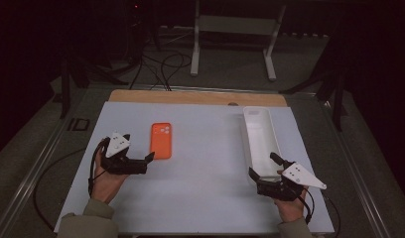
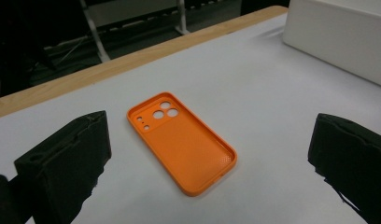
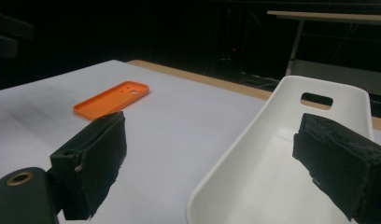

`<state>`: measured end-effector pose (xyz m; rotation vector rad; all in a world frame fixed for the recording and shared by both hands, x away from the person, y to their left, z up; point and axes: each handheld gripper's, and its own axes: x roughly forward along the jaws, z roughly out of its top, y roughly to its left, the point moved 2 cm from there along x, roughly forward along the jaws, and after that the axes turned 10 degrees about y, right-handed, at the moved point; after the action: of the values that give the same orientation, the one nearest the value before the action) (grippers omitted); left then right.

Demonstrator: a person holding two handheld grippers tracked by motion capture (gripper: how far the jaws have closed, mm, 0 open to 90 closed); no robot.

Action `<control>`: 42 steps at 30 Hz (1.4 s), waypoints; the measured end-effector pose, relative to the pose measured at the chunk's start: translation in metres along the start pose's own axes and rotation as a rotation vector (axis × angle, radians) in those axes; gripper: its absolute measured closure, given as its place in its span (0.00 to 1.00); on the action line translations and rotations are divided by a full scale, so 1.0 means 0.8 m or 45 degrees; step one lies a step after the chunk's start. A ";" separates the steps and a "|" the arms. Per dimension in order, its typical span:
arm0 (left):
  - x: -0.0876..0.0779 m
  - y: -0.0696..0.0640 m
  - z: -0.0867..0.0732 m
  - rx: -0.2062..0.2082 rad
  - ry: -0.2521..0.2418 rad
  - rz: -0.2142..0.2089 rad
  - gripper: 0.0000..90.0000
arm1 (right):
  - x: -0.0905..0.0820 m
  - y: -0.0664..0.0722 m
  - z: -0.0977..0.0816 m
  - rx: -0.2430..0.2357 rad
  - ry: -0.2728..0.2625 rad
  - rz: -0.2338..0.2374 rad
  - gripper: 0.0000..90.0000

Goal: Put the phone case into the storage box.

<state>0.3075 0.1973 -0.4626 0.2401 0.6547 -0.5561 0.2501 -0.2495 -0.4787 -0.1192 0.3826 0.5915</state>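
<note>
No readable text, labels, brands or numbers anywhere.

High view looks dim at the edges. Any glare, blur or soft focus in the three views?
High view: the white table top is evenly lit, the surroundings fall to black, no glare. Left gripper view: the orange phone case is sharp, the near fingers soft. Right gripper view: the white tray is bright but not blown out, background dark.

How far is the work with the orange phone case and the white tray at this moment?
Nothing looks done yet: the orange phone case lies flat on the table, hollow side up, apart from the white tray, which looks empty. In hand: the left gripper is open beside the case, not touching it; the right gripper is open with its jaws either side of the tray's near end. Probably left: grasping the case and moving it, perhaps into the tray.
</note>
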 end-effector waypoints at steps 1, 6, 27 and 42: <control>0.002 0.001 0.001 -0.007 0.003 0.000 0.00 | 0.000 0.000 0.000 0.006 -0.002 -0.002 0.10; 0.011 0.005 0.001 -0.018 0.021 0.009 0.00 | -0.001 -0.001 0.000 0.022 -0.006 0.005 0.10; 0.052 0.008 0.010 0.015 0.128 -0.003 0.00 | -0.003 -0.004 0.000 0.027 -0.011 -0.044 0.10; 0.083 0.015 0.014 -0.008 0.243 -0.005 0.01 | -0.002 -0.006 0.000 0.026 -0.010 -0.051 0.10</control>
<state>0.3635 0.1753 -0.4955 0.2879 0.8417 -0.5389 0.2515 -0.2541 -0.4777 -0.1051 0.3779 0.5480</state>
